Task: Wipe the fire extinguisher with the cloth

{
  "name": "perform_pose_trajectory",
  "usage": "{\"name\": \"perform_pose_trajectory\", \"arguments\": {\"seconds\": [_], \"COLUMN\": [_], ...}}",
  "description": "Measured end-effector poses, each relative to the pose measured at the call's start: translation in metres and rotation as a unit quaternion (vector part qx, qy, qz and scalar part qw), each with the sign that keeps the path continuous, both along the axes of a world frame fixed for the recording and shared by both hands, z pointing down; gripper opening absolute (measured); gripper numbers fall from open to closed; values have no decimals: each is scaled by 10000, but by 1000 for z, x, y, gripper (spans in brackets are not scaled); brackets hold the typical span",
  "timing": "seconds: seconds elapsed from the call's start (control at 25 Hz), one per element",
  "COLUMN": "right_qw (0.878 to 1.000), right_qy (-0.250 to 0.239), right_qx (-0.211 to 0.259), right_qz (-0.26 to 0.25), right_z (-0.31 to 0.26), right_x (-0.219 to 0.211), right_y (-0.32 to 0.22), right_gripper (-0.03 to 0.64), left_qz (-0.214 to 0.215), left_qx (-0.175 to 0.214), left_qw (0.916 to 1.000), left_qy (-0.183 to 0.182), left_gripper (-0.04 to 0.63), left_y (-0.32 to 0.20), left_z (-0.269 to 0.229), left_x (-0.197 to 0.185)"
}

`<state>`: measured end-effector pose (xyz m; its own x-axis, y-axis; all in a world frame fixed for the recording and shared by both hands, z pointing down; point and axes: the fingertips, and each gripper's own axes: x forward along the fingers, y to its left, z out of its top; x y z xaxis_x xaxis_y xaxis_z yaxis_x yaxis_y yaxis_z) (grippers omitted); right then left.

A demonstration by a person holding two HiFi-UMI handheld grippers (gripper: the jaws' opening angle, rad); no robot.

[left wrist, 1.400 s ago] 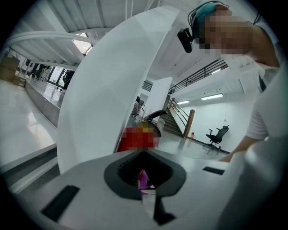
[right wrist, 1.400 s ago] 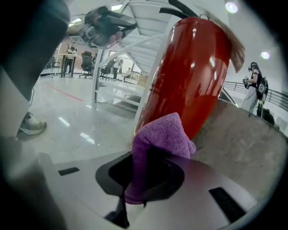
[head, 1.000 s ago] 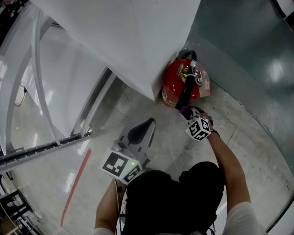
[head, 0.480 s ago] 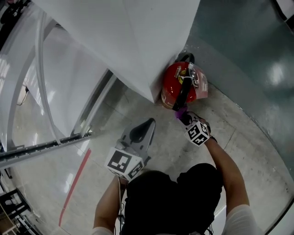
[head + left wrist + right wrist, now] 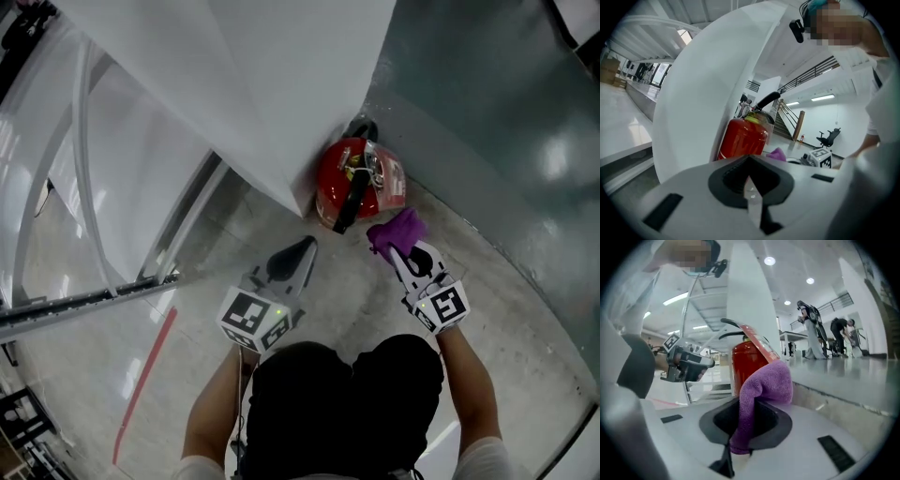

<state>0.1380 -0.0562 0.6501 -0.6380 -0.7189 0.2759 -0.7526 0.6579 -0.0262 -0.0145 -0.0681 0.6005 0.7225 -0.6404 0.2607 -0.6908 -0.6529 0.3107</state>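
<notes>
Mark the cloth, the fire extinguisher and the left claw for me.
cloth (image 5: 397, 230), head view, bunched purple middle.
fire extinguisher (image 5: 333, 180), head view, red shoulder.
left claw (image 5: 307, 247), head view, closed tips.

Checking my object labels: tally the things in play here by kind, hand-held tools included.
Fire extinguisher: 1
Purple cloth: 1
Tools: 2 (left tool, right tool)
Total: 4

Red fire extinguisher (image 5: 349, 187) with black handle and hose, upright on the floor in a wall corner, just ahead of the right gripper (image 5: 401, 253), purple cloth (image 5: 397, 230) bunched and folded over, pinched between that gripper's jaws, close beside the extinguisher, contact unclear
</notes>
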Motion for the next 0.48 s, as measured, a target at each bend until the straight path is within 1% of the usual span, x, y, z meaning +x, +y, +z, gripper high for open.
{"name": "perform_pose_trajectory", "arguments": {"seconds": [0.08, 0.16, 0.24, 0.36, 0.48], "right_qw": [9982, 9937, 9890, 9810, 9673], "right_qy": [419, 852, 1090, 1417, 1930], "right_qx": [374, 641, 846, 1028, 1161], "right_qz": [-200, -352, -527, -831, -1170], "right_z": [-13, -24, -31, -27, -12], "right_x": [-20, -36, -49, -61, -72], "right_y": [-6, -12, -17, -17, -14], "right_gripper": [54, 54, 54, 54, 54], "left_qz": [51, 104, 130, 139, 117], "left_qx": [-62, -146, -217, -256, -279], "left_qw": [10000, 9998, 9997, 9996, 9995], "left_qy": [-1, -1, 9, 9, 47], "left_gripper": [5, 5, 5, 5, 5], "left_y": [3, 6, 10, 12, 12], "left_z": [4, 9, 12, 15, 17], "left_x": [3, 5, 4, 0, -5]}}
